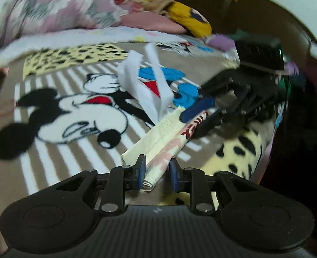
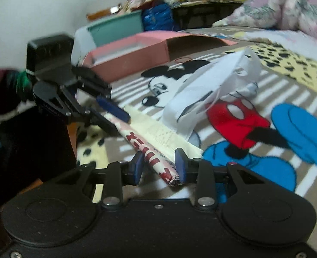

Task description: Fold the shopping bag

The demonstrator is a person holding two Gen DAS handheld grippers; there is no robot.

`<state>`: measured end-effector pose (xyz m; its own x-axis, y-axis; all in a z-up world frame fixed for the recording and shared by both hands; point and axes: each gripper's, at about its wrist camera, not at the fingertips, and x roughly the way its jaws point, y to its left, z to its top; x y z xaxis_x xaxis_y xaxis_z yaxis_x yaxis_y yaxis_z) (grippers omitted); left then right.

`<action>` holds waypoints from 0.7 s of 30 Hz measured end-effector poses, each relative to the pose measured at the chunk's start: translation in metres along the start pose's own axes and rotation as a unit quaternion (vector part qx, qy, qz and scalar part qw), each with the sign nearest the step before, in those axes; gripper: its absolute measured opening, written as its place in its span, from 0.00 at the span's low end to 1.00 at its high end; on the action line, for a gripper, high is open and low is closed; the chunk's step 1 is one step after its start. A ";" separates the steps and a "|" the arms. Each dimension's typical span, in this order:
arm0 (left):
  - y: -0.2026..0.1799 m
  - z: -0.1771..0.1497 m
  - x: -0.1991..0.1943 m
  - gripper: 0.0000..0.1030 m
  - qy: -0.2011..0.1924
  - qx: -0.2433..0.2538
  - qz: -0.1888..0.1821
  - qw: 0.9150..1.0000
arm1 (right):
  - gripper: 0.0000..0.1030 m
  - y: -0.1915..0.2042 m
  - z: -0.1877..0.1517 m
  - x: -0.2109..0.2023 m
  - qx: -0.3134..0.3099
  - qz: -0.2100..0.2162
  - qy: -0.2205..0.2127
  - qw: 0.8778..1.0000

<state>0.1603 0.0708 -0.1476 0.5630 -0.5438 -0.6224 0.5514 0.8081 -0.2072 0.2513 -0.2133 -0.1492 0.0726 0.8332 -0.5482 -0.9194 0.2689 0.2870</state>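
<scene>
The shopping bag (image 1: 164, 133) is folded into a long narrow strip, cream and pink with red lettering, and lies slanted on the cartoon mouse blanket (image 1: 72, 111). Its white handles (image 1: 149, 81) stick up loosely from the middle. My left gripper (image 1: 157, 166) is shut on the near end of the strip in the left wrist view. My right gripper (image 1: 201, 116) pinches the far end. In the right wrist view the rolled end of the bag (image 2: 156, 137) sits between the pads of my right gripper (image 2: 159, 164), and my left gripper (image 2: 113, 118) clamps the other end. The handles (image 2: 212, 86) rise to the right.
A pink cardboard box (image 2: 128, 60) stands open at the blanket's edge, with a teal bin (image 2: 117, 30) behind it. A floral duvet (image 1: 40, 6) and a yellow plush (image 1: 188, 19) are heaped at the head of the bed. The bed drops off into dark floor (image 1: 298, 150).
</scene>
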 end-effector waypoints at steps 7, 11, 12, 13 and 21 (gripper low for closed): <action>0.008 -0.003 -0.004 0.23 -0.021 -0.108 -0.005 0.994 | 0.29 -0.002 0.001 0.001 0.068 -0.005 -0.004 0.998; 0.006 -0.005 -0.009 0.24 -0.013 -0.114 -0.002 0.993 | 0.29 0.010 -0.007 -0.003 0.128 -0.007 0.000 0.992; 0.005 -0.006 -0.011 0.24 -0.010 -0.113 -0.004 0.994 | 0.29 0.014 -0.010 -0.004 0.144 -0.005 -0.001 0.990; 0.005 -0.008 -0.012 0.24 -0.007 -0.112 -0.008 0.994 | 0.29 0.018 -0.014 -0.005 0.160 -0.003 -0.003 0.987; 0.012 -0.020 -0.014 0.24 -0.028 -0.179 -0.008 0.983 | 0.29 0.035 -0.027 -0.003 0.206 -0.064 -0.062 0.975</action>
<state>0.1467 0.0931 -0.1564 0.5944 -0.5602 -0.5769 0.3135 0.8221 -0.4753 0.2081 -0.2197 -0.1582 0.2468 0.8252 -0.5081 -0.6690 0.5244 0.5267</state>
